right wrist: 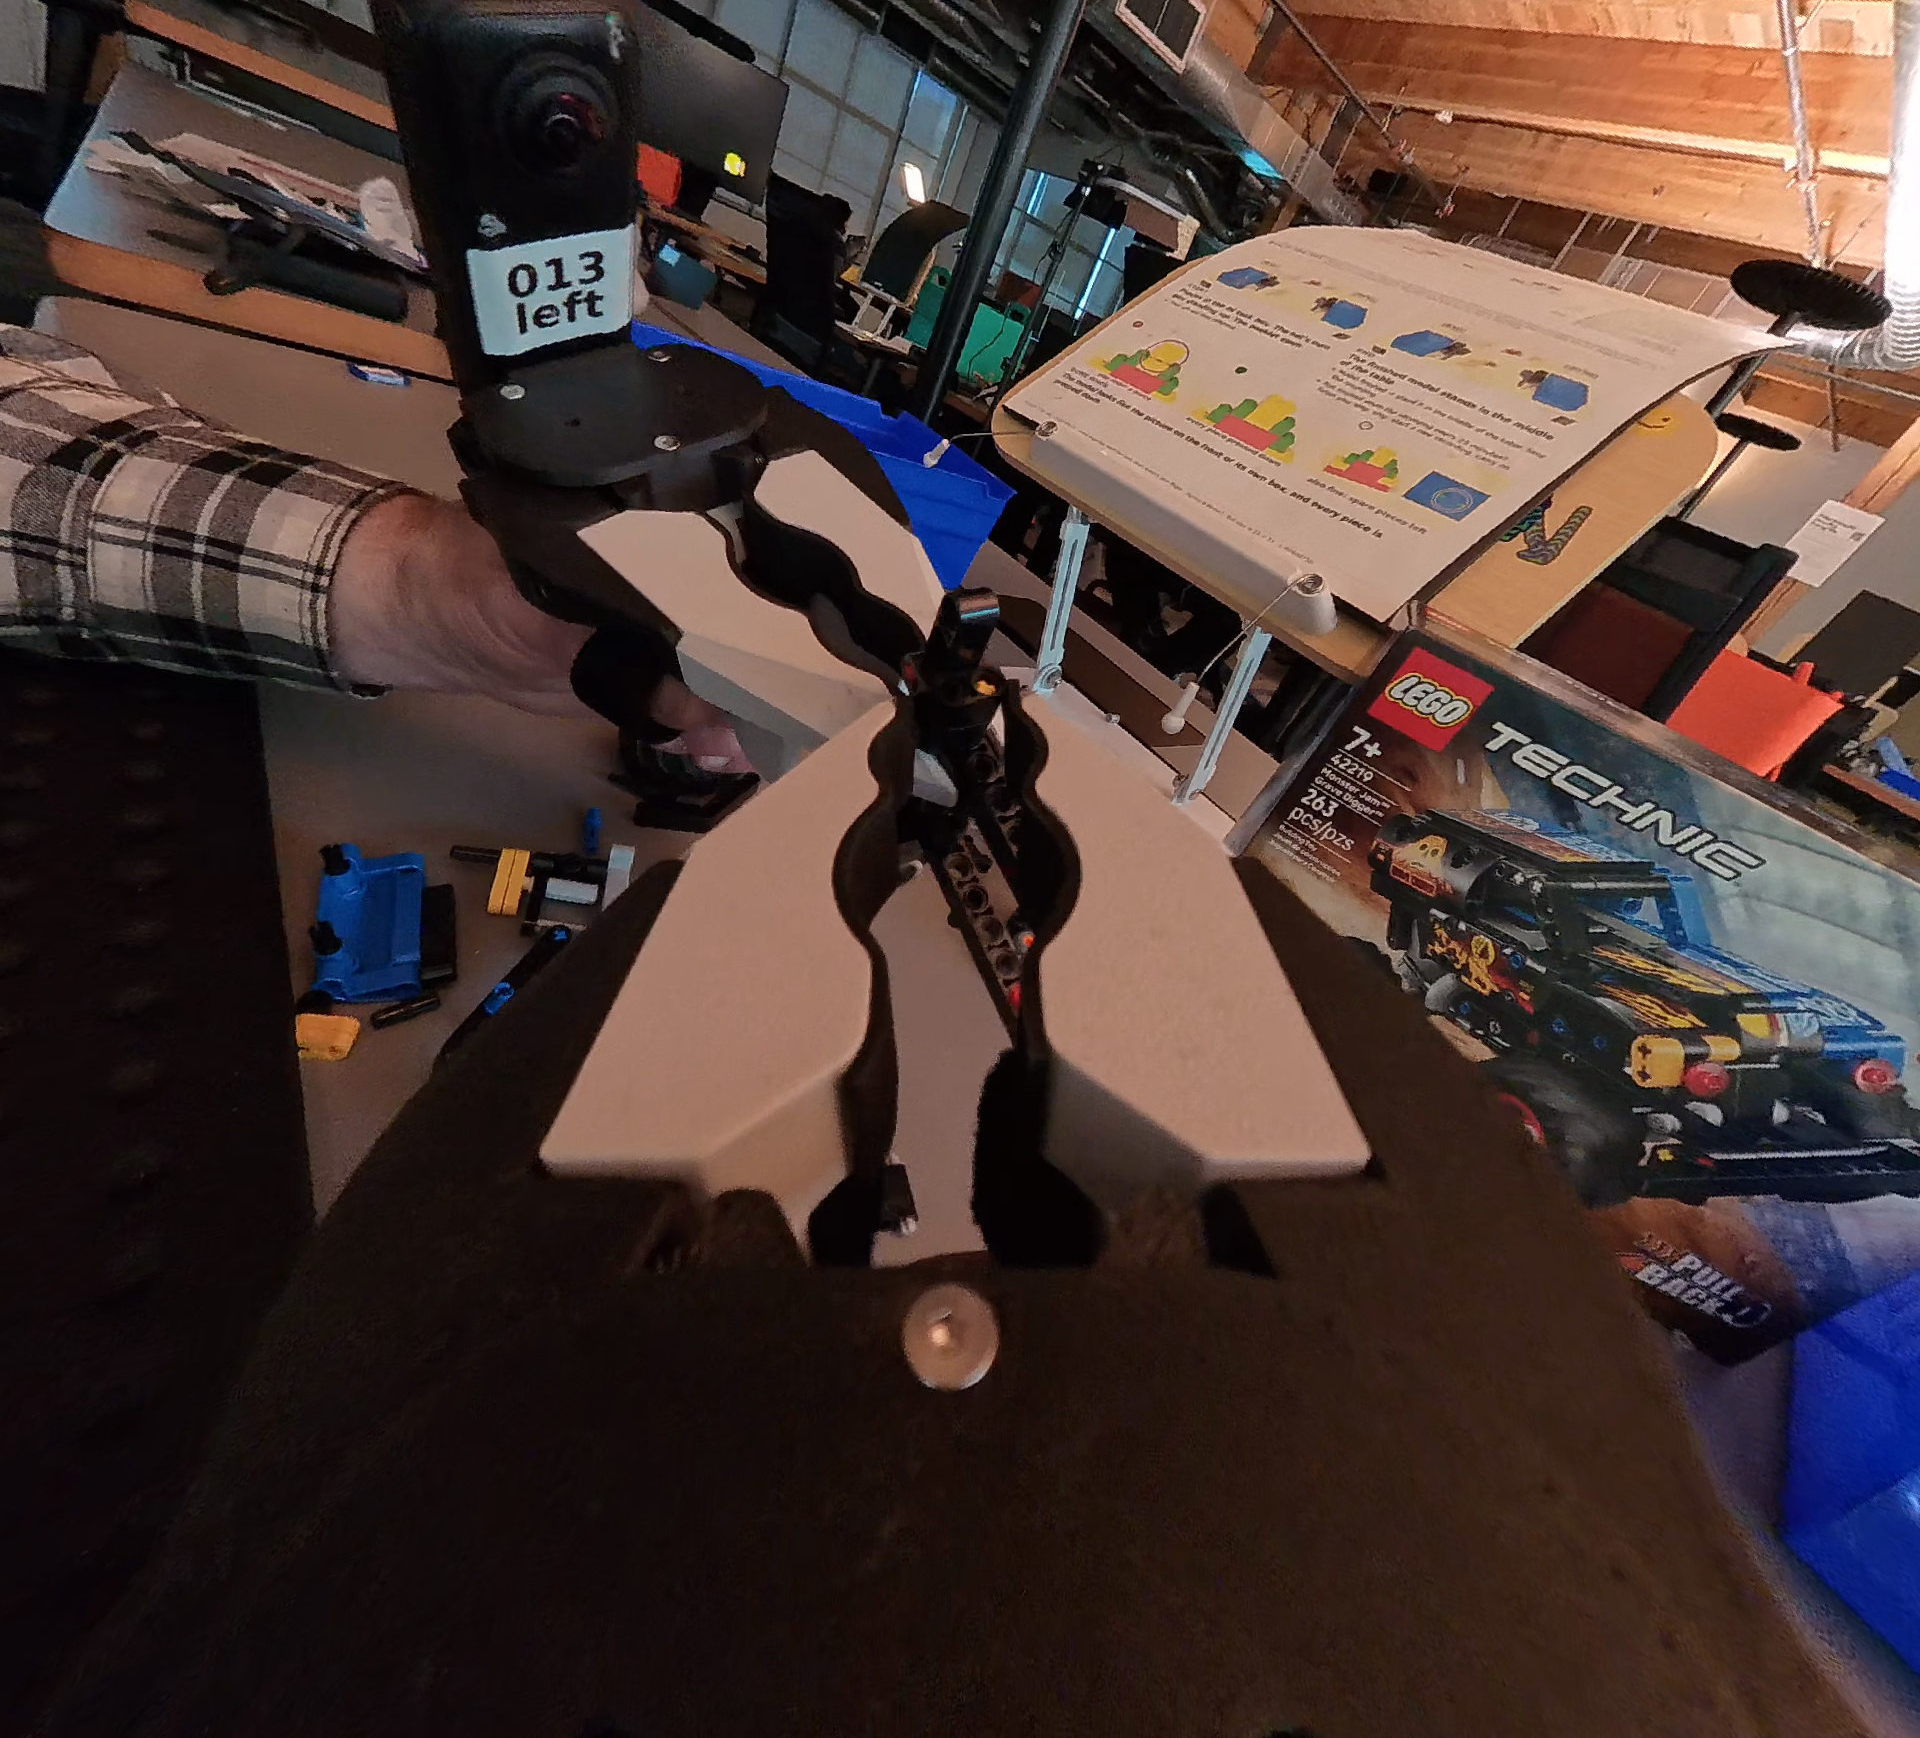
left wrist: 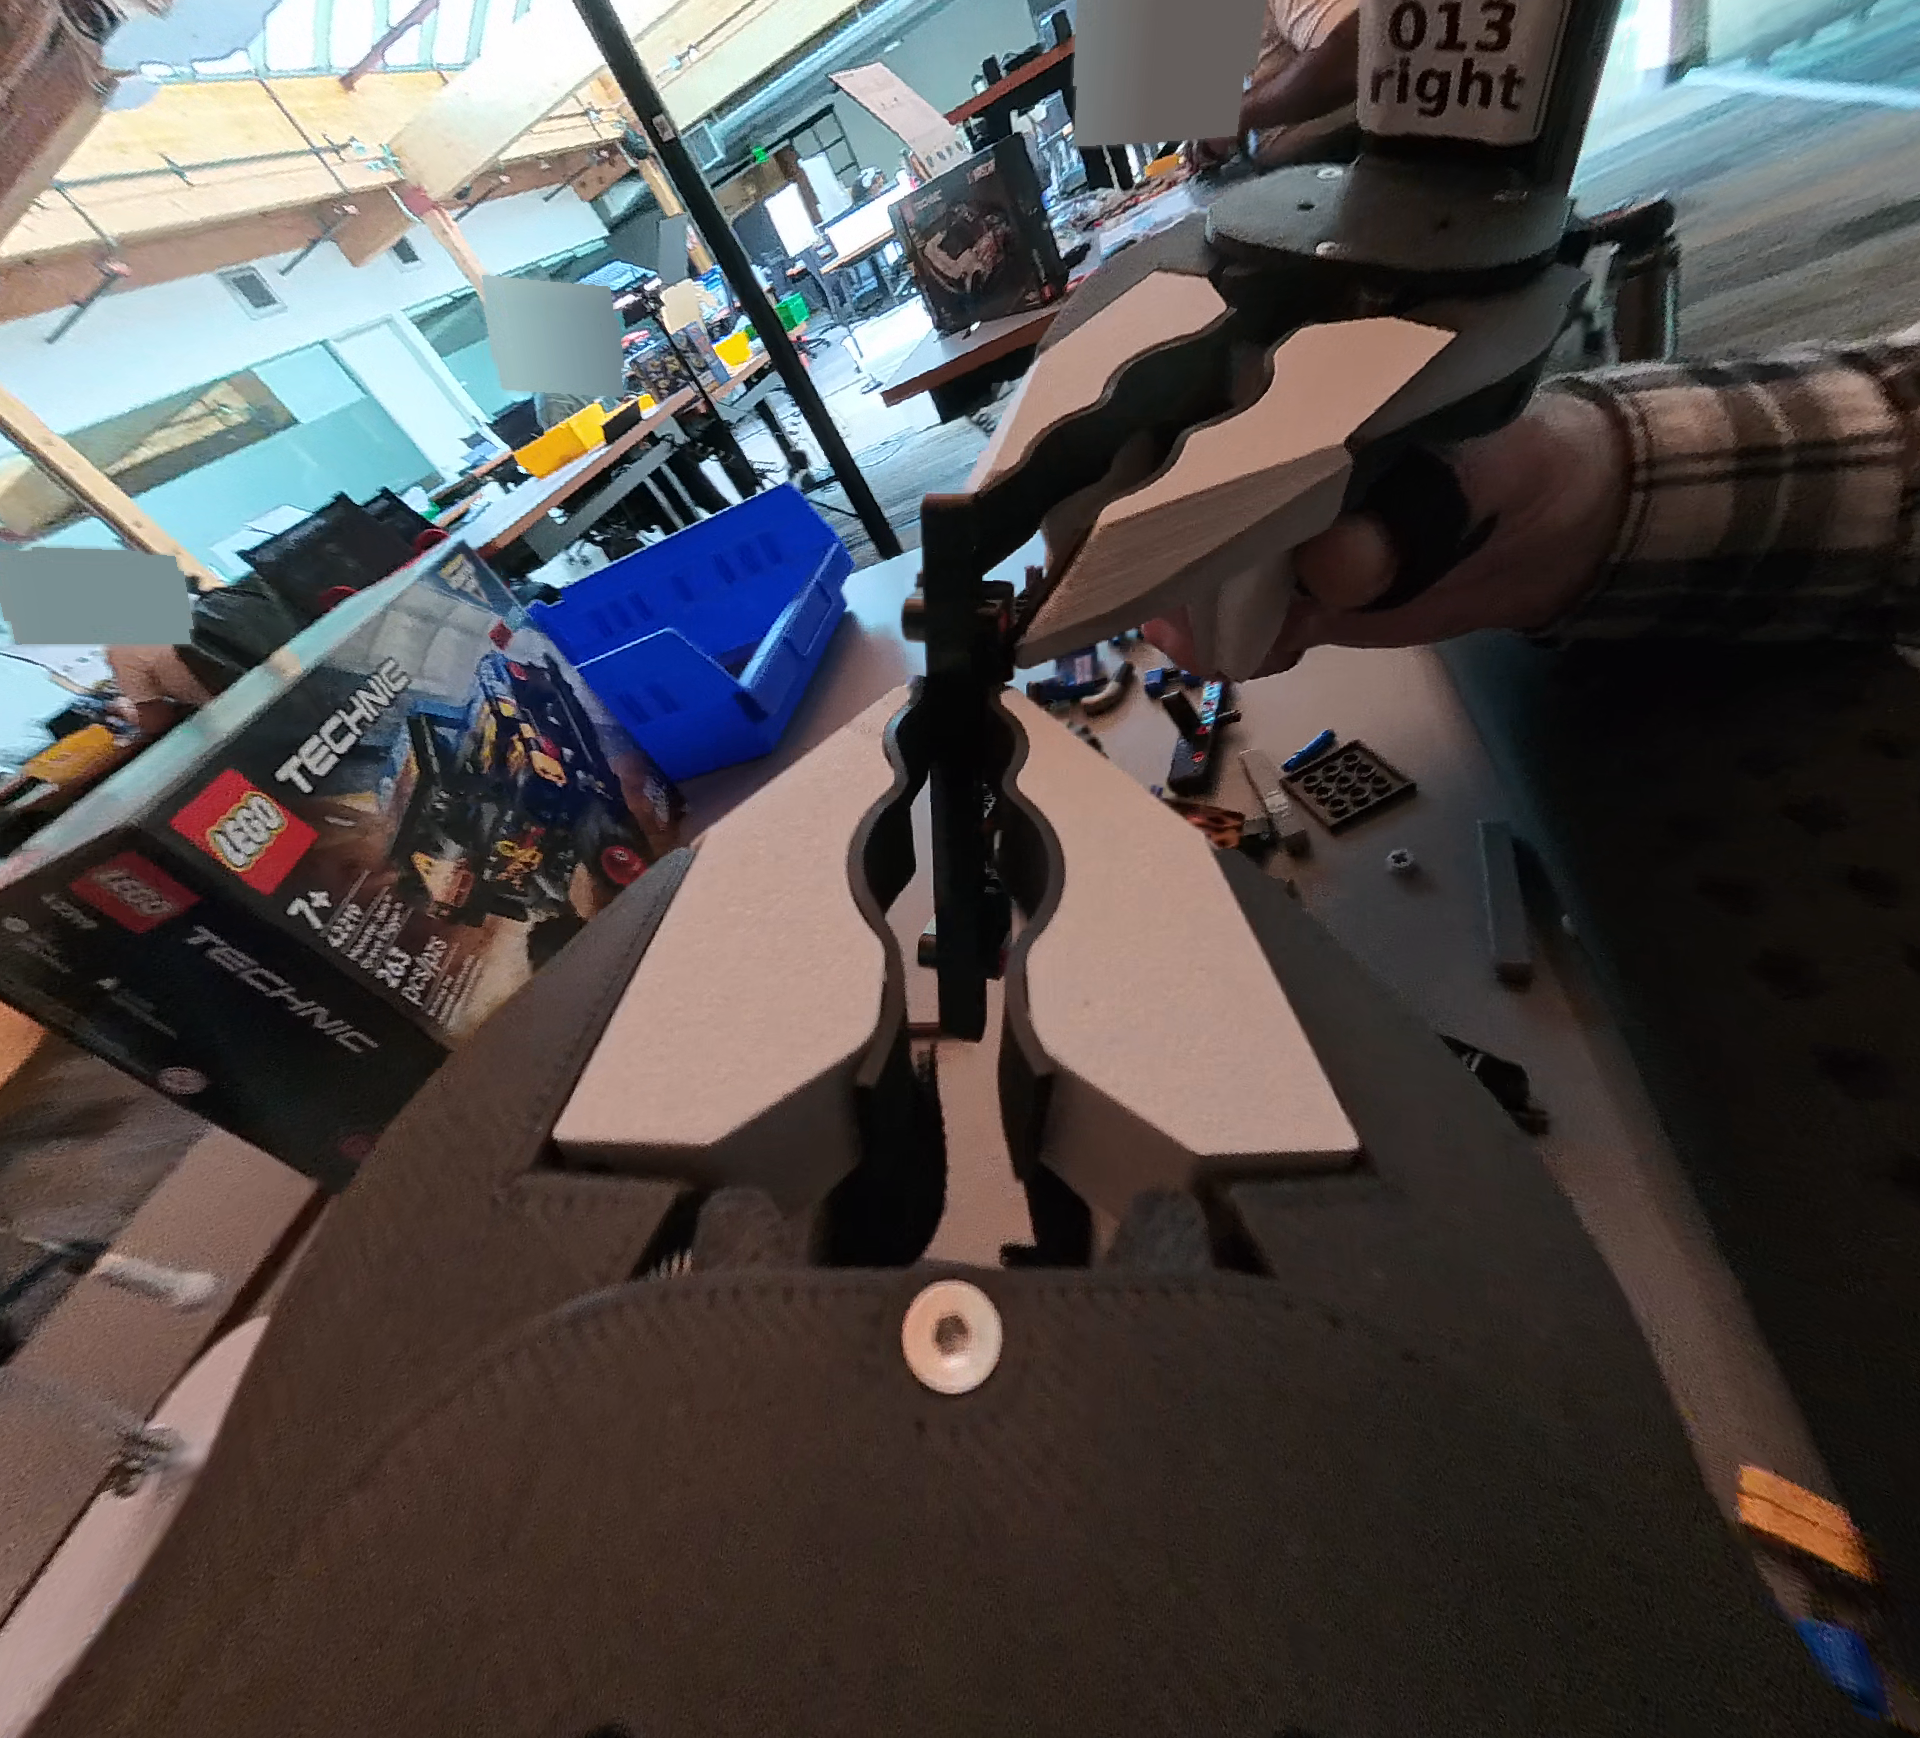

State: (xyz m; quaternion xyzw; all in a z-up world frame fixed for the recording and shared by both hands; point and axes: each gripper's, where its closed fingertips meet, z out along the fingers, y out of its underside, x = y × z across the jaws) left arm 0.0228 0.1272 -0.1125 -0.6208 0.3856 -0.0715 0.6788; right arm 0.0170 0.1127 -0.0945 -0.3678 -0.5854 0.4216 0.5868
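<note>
Both grippers, left (left wrist: 951,732) & right (right wrist: 951,753), clamp one black beam assy (left wrist: 956,857) above table (left wrist: 1382,867), beside toy box (left wrist: 343,857).

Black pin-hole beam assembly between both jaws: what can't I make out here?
- Black pin-hole beam assembly: lower end hidden by the left gripper, left wrist view.
- Its joint at the right gripper: dark, covered by the jaws, right wrist view.
- Small loose bricks: too small, left wrist view.
</note>
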